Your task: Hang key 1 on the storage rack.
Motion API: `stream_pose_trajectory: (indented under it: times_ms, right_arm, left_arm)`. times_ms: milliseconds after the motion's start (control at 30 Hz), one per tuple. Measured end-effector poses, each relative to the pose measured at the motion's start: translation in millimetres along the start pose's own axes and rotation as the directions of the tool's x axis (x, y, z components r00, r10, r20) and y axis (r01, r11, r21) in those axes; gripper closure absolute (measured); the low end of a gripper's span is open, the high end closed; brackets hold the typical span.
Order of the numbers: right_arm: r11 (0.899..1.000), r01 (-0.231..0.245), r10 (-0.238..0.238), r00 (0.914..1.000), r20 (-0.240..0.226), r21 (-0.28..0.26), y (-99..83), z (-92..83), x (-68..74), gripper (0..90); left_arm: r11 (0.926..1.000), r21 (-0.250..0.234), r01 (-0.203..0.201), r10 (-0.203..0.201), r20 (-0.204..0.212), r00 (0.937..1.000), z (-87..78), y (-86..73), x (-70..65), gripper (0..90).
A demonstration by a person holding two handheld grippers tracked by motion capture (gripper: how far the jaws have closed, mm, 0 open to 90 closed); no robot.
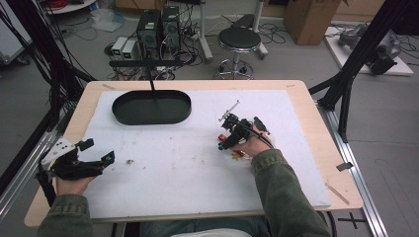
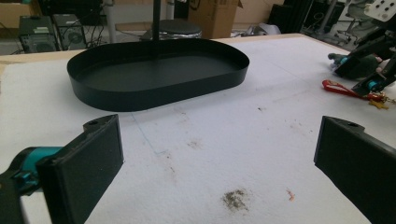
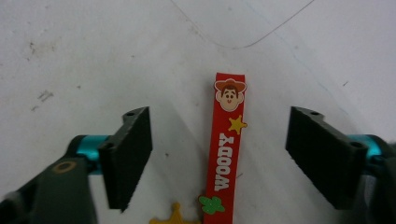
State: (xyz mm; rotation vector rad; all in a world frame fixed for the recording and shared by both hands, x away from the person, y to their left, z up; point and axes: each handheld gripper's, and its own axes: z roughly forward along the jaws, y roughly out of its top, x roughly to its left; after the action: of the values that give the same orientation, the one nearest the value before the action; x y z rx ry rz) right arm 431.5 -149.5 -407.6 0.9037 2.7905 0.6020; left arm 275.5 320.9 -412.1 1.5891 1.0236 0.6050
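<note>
The flat red rubber strap printed WOODY (image 3: 229,149) lies on the white foam mat (image 1: 197,168), at about four o'clock from the black oval metal tray (image 1: 151,107). The right gripper (image 3: 219,161) straddles it, jaws apart, pads clear of it: the pickup looks unfinished. At eight o'clock from the tray, the left gripper (image 2: 219,158) rests spread wide, empty. Grasp and any carry remain.

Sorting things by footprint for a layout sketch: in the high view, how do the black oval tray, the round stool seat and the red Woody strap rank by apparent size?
1. black oval tray
2. round stool seat, though it sits farther from the camera
3. red Woody strap, partly hidden under the right hand
</note>
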Motion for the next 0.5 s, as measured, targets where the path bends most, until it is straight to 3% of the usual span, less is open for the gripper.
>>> stream_pose_trajectory:
  times_ms: [33,100,133,300,433,500]
  right_arm:
    - [1.000,-0.009,0.009,1.0000,0.000,0.021,1.3,1.2,-0.2,32.5]
    - [1.000,-0.005,0.005,0.9999,0.009,0.028,2.1,1.5,-0.7,35.3]
    - [0.999,-0.001,0.001,0.9999,0.017,0.043,3.4,1.4,-0.9,44.5]
    - [0.998,-0.001,0.001,1.0000,0.001,0.068,5.1,3.5,-4.0,53.9]
    - [0.996,-0.019,0.020,0.9998,-0.009,0.091,6.0,5.9,-5.2,55.3]
    - [0.993,-0.026,0.029,0.9994,-0.020,0.117,7.3,9.1,-5.9,62.1]
  left_arm:
    - [1.0000,-0.001,-0.001,0.001,0.000,1.0000,0.1,0.0,0.0,1.8]
    - [1.0000,0.000,0.000,0.000,0.000,1.0000,-0.1,0.0,0.0,1.8]
    - [1.0000,-0.001,-0.001,0.001,0.000,1.0000,0.1,0.0,0.0,1.8]
    - [1.0000,0.000,-0.001,0.001,0.001,1.0000,0.1,0.0,0.3,1.8]
    - [1.0000,-0.001,-0.001,0.001,-0.001,1.0000,0.4,-0.1,0.3,1.8]
    - [1.0000,-0.001,-0.001,0.001,0.000,1.0000,0.4,-0.1,0.3,1.8]
